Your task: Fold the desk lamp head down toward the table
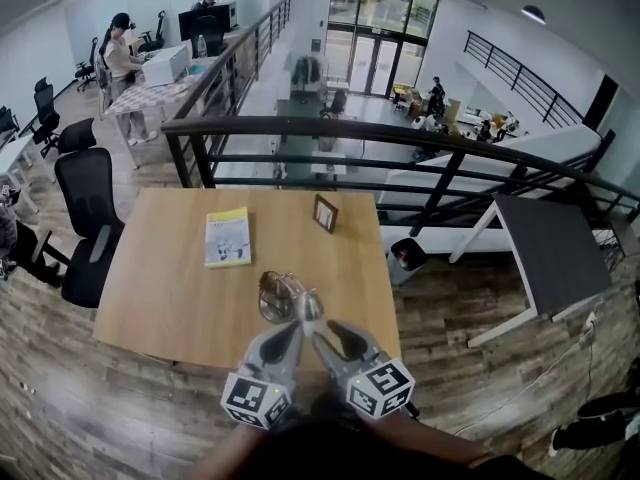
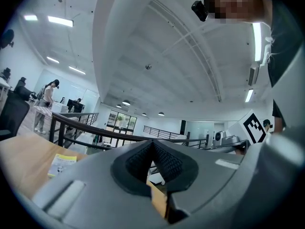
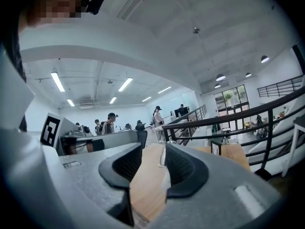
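Observation:
The desk lamp (image 1: 277, 293) lies low on the wooden table (image 1: 170, 288) near its front edge, a small metallic shape with a rounded head. Both grippers come in from below and meet at the lamp's right end. My left gripper (image 1: 296, 325) is shut, its pads (image 2: 164, 163) touching at the tips with nothing between them. My right gripper (image 1: 318, 328) is open, bare tabletop showing in the gap in the right gripper view (image 3: 153, 151). A thin pale rod (image 3: 164, 157), apparently part of the lamp, stands just beside its right pad. I cannot tell whether either gripper touches the lamp.
A yellow booklet (image 1: 229, 236) and a small picture frame (image 1: 325, 213) lie farther back on the table. A black railing (image 1: 400, 133) runs behind it. Black office chairs (image 1: 88, 208) stand at the left, a grey table (image 1: 550, 253) at the right.

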`<state>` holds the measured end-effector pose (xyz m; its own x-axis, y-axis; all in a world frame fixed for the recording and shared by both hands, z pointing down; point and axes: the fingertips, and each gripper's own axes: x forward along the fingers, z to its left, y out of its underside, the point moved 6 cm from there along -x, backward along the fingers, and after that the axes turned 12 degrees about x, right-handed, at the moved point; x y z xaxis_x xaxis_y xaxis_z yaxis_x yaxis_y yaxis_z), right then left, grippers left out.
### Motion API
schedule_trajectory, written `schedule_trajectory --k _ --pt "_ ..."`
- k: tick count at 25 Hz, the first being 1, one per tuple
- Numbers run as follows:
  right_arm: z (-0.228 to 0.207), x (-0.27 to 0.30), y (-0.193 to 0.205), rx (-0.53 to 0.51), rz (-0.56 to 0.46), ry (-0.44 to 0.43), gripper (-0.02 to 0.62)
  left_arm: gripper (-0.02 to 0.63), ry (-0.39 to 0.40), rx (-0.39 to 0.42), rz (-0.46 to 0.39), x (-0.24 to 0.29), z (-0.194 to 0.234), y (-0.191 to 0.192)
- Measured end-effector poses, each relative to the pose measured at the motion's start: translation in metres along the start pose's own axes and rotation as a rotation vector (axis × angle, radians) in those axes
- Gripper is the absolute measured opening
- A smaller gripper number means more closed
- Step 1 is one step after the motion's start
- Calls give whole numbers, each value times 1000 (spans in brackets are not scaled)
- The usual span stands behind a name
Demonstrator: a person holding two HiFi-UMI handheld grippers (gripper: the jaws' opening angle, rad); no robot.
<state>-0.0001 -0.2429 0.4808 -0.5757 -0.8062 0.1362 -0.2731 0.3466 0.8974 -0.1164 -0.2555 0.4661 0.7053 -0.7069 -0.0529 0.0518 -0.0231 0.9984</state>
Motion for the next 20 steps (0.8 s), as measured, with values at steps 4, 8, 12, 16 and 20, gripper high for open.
schedule_trajectory --k 4,8,12,16,20 --pt "-15 24 4 15 52 33 195 2 -30 -3 14 5 19 1" --pt "-27 40 9 12 100 38 232 2 -53 -21 33 15 28 8" --pt "-39 56 11 22 130 41 261 2 -60 -24 56 23 33 17" --pt "-42 70 16 33 173 24 278 2 -94 -32 74 25 45 21" --pt "-46 76 16 29 187 27 276 2 -113 -25 77 25 50 26"
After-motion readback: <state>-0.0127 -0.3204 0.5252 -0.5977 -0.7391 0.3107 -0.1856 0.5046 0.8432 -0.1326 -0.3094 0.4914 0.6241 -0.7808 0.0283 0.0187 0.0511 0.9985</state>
